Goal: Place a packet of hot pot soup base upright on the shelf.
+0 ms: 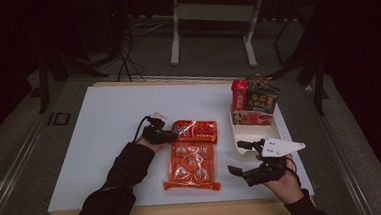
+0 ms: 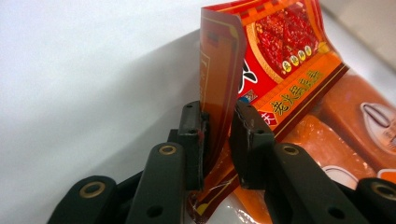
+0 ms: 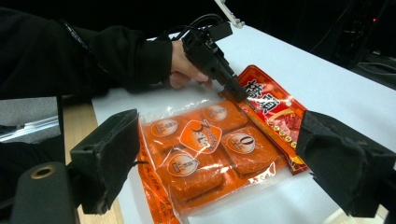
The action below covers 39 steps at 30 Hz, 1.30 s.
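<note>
A red seasoning packet [image 1: 197, 131] lies across the far end of a clear orange pack of wrapped blocks [image 1: 192, 167] in the middle of the white board. My left gripper [image 1: 172, 134] comes in from the left. In the left gripper view the left gripper [image 2: 219, 121] is shut on the bent-up edge of the red packet [image 2: 280, 60], with the orange pack [image 2: 336, 135] beneath it. My right gripper [image 1: 239, 157] stands open to the right of the pack. In the right gripper view the wide jaws of the right gripper [image 3: 226, 161] frame the orange pack [image 3: 205, 154], the red packet [image 3: 275, 107] and the left gripper [image 3: 233, 91].
A white bin [image 1: 245, 134] at the right edge of the board holds a red carton [image 1: 239, 95], a dark bag [image 1: 260, 99] and other packets. The white board [image 1: 105, 142] has bare room at the left and far side. A wooden table edge [image 1: 185, 214] runs along the front.
</note>
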Each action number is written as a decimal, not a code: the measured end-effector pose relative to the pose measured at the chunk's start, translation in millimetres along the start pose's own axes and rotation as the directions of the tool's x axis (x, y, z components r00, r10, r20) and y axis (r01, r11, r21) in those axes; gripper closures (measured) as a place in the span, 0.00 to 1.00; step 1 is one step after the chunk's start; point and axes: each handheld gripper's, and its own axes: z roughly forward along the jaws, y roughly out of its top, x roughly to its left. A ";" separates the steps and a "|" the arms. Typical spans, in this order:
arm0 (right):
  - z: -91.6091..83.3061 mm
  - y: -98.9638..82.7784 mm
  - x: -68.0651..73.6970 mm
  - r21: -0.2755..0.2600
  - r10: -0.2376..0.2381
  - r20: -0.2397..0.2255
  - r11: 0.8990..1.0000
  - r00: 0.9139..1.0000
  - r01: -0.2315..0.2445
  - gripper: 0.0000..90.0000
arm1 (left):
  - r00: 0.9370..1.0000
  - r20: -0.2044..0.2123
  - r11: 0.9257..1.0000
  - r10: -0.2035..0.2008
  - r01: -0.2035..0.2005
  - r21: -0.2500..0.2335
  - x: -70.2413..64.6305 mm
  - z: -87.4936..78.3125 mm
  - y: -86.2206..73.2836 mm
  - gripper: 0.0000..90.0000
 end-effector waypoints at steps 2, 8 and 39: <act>0.4 -0.2 -0.1 0.002 0.001 0.000 1.000 1.000 -0.001 0.15 | 0.999 -0.031 1.000 0.016 -0.016 0.003 -3.0 -0.6 1.0 0.98; 0.5 -0.1 0.1 0.002 0.000 0.002 1.000 1.000 0.000 0.15 | 0.995 -0.088 0.999 0.050 -0.051 -0.011 -11.9 -4.1 2.0 0.99; -0.2 -1.7 -8.7 -0.010 0.054 0.060 0.999 0.997 -0.054 0.12 | 0.991 -0.058 0.971 0.117 -0.127 -0.204 -43.2 -74.5 11.4 0.99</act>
